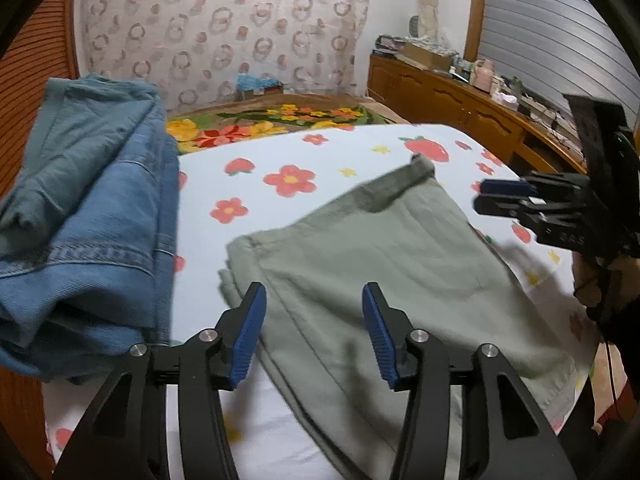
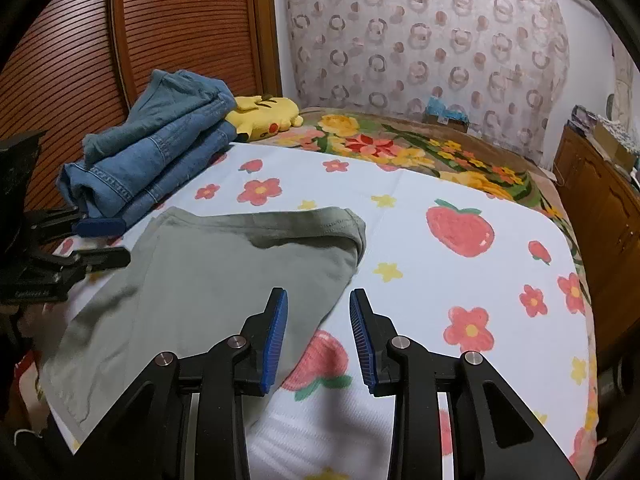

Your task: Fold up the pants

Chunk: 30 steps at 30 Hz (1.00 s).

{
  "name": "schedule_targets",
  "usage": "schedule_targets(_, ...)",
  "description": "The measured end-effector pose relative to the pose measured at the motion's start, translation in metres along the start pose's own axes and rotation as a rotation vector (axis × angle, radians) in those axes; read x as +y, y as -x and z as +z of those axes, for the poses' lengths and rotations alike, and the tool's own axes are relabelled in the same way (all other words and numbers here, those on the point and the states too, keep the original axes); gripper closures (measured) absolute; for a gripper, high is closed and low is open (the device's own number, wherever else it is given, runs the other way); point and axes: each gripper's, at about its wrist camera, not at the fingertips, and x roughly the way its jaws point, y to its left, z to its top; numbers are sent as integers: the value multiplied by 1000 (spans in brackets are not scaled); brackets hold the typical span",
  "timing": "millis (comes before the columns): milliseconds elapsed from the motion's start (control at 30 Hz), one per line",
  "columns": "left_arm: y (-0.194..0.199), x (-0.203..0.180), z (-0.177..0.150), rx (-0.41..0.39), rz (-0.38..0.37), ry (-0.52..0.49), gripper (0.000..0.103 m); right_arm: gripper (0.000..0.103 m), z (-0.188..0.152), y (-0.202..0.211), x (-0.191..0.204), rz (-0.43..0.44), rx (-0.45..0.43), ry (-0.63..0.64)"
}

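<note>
Grey-green pants [image 1: 384,264] lie folded flat on the white flower-print sheet [image 1: 280,152]; they also show in the right wrist view [image 2: 208,280]. My left gripper [image 1: 314,296] is open and empty, hovering over the pants' near left edge. My right gripper [image 2: 318,300] is open and empty, just above the pants' right edge. The right gripper also shows at the right of the left wrist view [image 1: 496,196], with its jaws nearly together there. The left gripper appears at the left of the right wrist view [image 2: 108,240], jaws apart.
A stack of folded blue jeans [image 1: 92,216] sits on the bed's left side, also in the right wrist view [image 2: 156,156]. A yellow plush toy [image 2: 268,116] lies behind it. A wooden slatted panel [image 2: 180,40] stands left, a cluttered wooden cabinet [image 1: 460,100] right.
</note>
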Motion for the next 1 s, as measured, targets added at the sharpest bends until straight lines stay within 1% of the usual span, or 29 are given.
schedule_targets(33,-1,-1,-1,1,1,0,29,70,0,-3,0,-2,3,2)
schedule_targets(67,-3,-2,-2,1,1,0,27,69,1,-5,-1,-2,6,1)
schedule_targets(167,-10,-6,-5,33,-6,-8,26,69,4,-13,-3,-1,15,1)
schedule_targets(300,-14,-8,-9,46,1,-13,26,69,7,-18,-6,1,16,-2)
schedule_targets(433,-13,-10,-12,43,15,-23,26,69,5,-15,-8,4,9,-9)
schedule_targets(600,-5,-17,-16,30,21,-35,26,69,-2,1,-2,17,-9,-8)
schedule_targets(667,-1,-21,-19,25,17,-42,26,69,-7,11,1,30,-21,-12)
schedule_targets(700,1,-24,-21,20,15,-45,26,69,-15,23,7,42,-35,-12)
schedule_targets(767,6,-29,-25,14,10,-48,26,69,-18,29,9,50,-41,-13)
schedule_targets(833,12,-34,-30,10,3,-51,26,69,-34,48,15,71,-56,-24)
schedule_targets(900,16,-38,-35,8,0,-49,26,69,-39,53,18,78,-55,-27)
schedule_targets(1000,23,-42,-43,8,-4,-42,26,69,-63,71,25,84,-44,-27)
